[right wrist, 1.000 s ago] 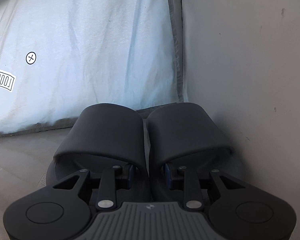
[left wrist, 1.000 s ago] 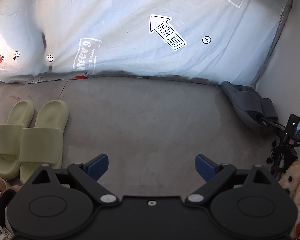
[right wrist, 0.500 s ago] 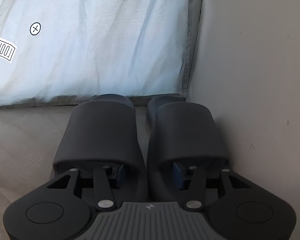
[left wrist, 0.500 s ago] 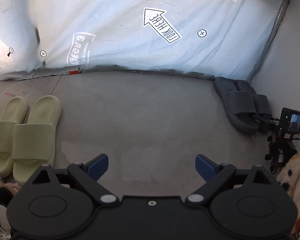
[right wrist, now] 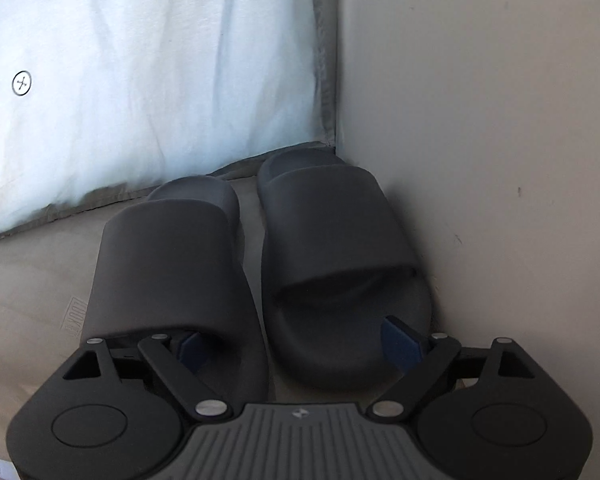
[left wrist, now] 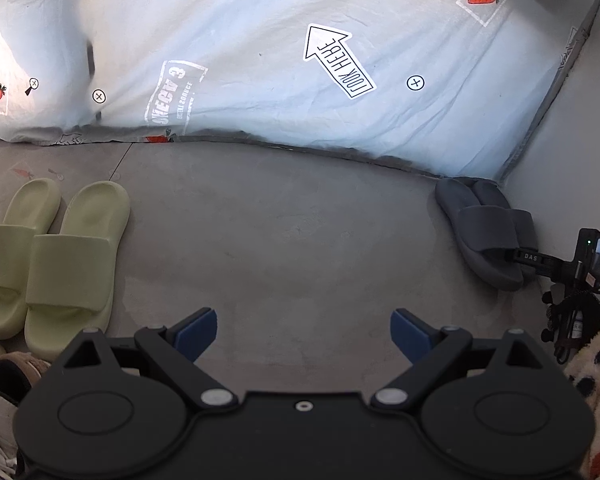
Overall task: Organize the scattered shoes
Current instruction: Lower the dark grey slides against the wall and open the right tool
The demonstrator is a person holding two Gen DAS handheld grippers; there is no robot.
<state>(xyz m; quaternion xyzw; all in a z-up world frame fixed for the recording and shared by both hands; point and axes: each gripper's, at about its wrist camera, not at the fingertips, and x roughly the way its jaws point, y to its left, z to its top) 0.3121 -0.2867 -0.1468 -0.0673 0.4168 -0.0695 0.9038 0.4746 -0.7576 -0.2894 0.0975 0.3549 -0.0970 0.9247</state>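
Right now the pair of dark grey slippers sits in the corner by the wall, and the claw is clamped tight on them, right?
Not clamped. The right wrist view shows the right claw open, its jaws just spread wide; the dark grey slippers do sit by the wall.

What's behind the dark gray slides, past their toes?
Behind the dark gray slides, the printed bed sheet hangs to the floor, its gray hem at their toes. The wall runs along their right. Anything behind the sheet is hidden.
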